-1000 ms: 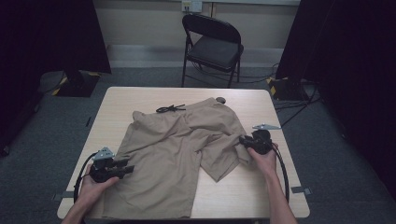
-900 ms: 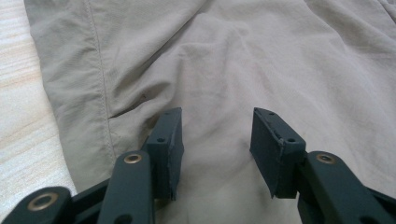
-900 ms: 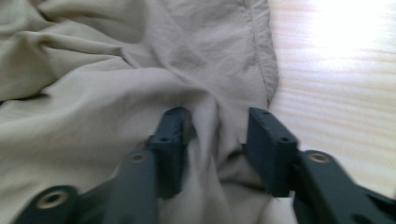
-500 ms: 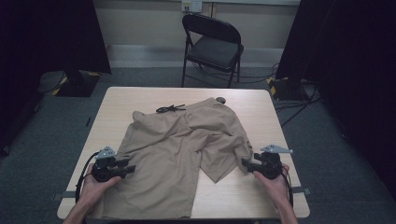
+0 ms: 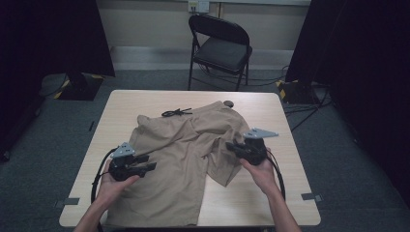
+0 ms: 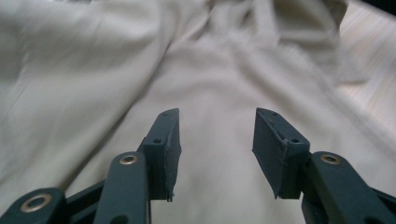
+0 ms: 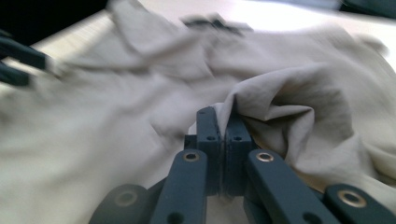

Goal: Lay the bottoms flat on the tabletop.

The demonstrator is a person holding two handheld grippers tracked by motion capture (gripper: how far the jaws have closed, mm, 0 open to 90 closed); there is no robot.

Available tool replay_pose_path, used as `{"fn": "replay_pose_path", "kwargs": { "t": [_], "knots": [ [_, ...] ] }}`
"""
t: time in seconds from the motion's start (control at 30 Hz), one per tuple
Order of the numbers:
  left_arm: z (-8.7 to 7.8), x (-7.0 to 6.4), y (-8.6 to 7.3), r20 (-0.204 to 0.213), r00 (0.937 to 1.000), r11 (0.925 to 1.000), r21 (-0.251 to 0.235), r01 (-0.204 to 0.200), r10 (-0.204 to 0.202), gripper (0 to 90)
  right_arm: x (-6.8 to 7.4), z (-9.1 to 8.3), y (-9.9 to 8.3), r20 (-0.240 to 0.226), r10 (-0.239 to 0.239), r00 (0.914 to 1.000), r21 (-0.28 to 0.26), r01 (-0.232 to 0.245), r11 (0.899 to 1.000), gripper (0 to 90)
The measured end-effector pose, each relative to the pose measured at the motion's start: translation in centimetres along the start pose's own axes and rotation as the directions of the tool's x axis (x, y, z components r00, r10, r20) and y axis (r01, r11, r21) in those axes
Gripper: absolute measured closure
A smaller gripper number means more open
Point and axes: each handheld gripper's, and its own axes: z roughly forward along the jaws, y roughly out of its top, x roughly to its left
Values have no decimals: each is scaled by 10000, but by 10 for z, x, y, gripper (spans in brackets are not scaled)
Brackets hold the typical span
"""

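A pair of khaki shorts (image 5: 179,154) lies spread on the wooden table (image 5: 270,203), its right leg rumpled and folded inward. My left gripper (image 5: 150,162) rests over the shorts' left leg, and in the left gripper view it (image 6: 215,140) is open with bare cloth (image 6: 210,60) between the jaws. My right gripper (image 5: 231,146) is at the rumpled right leg. In the right gripper view it (image 7: 223,123) is shut on a raised fold of the fabric (image 7: 289,93).
A black cord (image 5: 176,112) lies coiled by the waistband at the far side. A small dark round object (image 5: 228,103) sits near the shorts' far right corner. A folding chair (image 5: 220,48) stands beyond the table. Bare tabletop shows right of the shorts.
The right gripper drew back toward the near table edge, then came forward-left again and shut on a fold of the right leg. The left gripper shifted slightly forward and right.
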Motion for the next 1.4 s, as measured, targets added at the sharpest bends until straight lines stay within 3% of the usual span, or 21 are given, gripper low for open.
{"fn": "replay_pose_path", "kwargs": {
  "t": [0.17, 0.23, 0.33, 0.43, 0.47, 0.57, 0.7, 0.77, 0.87, 1.03, 1.17, 1.2, 1.33, 1.4],
  "knots": [
    [10, -6, 7, 432, 9990, 9996, -240, 131, -121, 506, 26, 36, 41, -937, -654, 9934, -43, 653, 9979, 878],
    [11, -5, 4, 393, 9992, 9999, -49, 95, -93, 505, 34, 54, 53, -1211, -750, 9898, -29, 752, 9972, 870],
    [7, 1, 1, 359, 9986, 9989, -275, 392, -382, 504, 37, 83, 65, -1461, -584, 9876, 125, 608, 9981, 845],
    [2, 11, -6, 210, 9967, 9965, -304, 785, -779, 504, 33, 112, 63, -1313, -256, 9910, 637, 342, 9974, 755],
    [2, 13, -8, 156, 9964, 9961, -283, 833, -828, 504, 31, 122, 58, -1147, -111, 9933, 923, 218, 9955, 687],
    [0, 18, -13, -3, 9950, 9949, -170, 997, -997, 505, 26, 136, 43, -883, 240, 9958, 1428, -112, 9897, 565],
    [-2, 20, -12, -60, 9951, 9949, -227, 983, -984, 504, 23, 122, 37, -739, 174, 9971, 1305, -77, 9914, 454],
    [0, 19, -13, -24, 9951, 9950, -175, 983, -983, 504, 21, 102, 37, -661, 153, 9977, 912, -92, 9958, 423],
    [2, 16, -12, 9, 9956, 9956, -92, 933, -933, 503, 14, 77, 30, -421, 168, 9990, 812, -133, 9966, 408],
    [6, 11, -10, 95, 9964, 9964, -17, 842, -842, 502, 1, 48, -3, -41, 362, 9993, 1219, -354, 9919, 382],
    [9, 9, -10, 187, 9969, 9970, 74, 769, -770, 500, -10, 46, -32, 311, 617, 9976, 1705, -662, 9831, 375],
    [10, 9, -10, 208, 9967, 9969, 86, 781, -782, 499, -11, 49, -37, 295, 684, 9972, 1868, -727, 9797, 405],
    [8, 11, -11, 154, 9968, 9969, 29, 789, -789, 499, 2, 52, -39, -637, 398, 9972, 1676, -286, 9854, 796],
    [4, 14, -11, 105, 9962, 9962, -96, 861, -860, 499, 14, 53, -31, -1233, 282, 9920, 1393, -108, 9902, 880]
  ]
}}
